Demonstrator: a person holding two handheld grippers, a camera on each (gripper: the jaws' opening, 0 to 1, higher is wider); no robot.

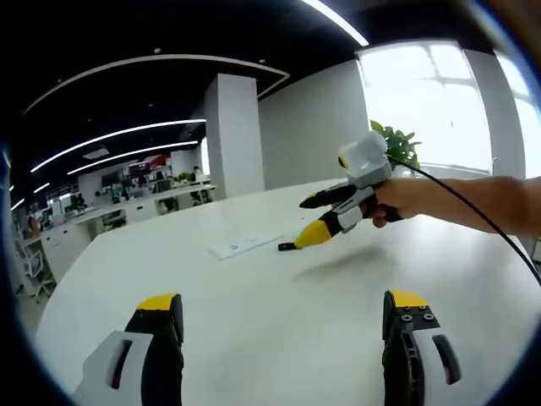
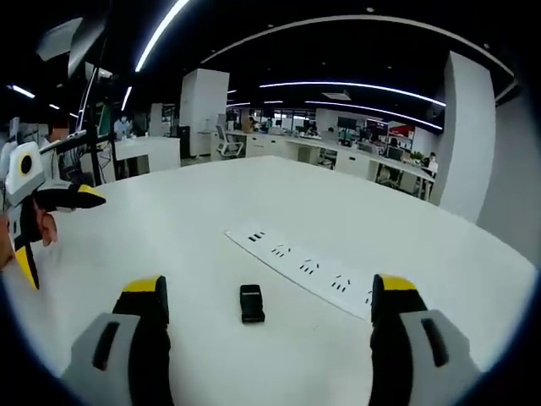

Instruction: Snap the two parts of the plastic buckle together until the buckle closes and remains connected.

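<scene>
one black buckle (image 2: 251, 304), one white strip (image 2: 300, 267), two hand-held grippers, one white table (image 2: 203, 220), one potted plant (image 1: 397, 144)

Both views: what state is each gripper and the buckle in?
Left gripper: jaws open, empty, above the table.
Right gripper: jaws open, empty, held over the buckle.
Buckle: lying flat on the table, untouched; joined or not, unclear.

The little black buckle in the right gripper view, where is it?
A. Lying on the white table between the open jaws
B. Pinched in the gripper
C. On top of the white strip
A: the black buckle lies on the white table, untouched, between open jaws.
</scene>
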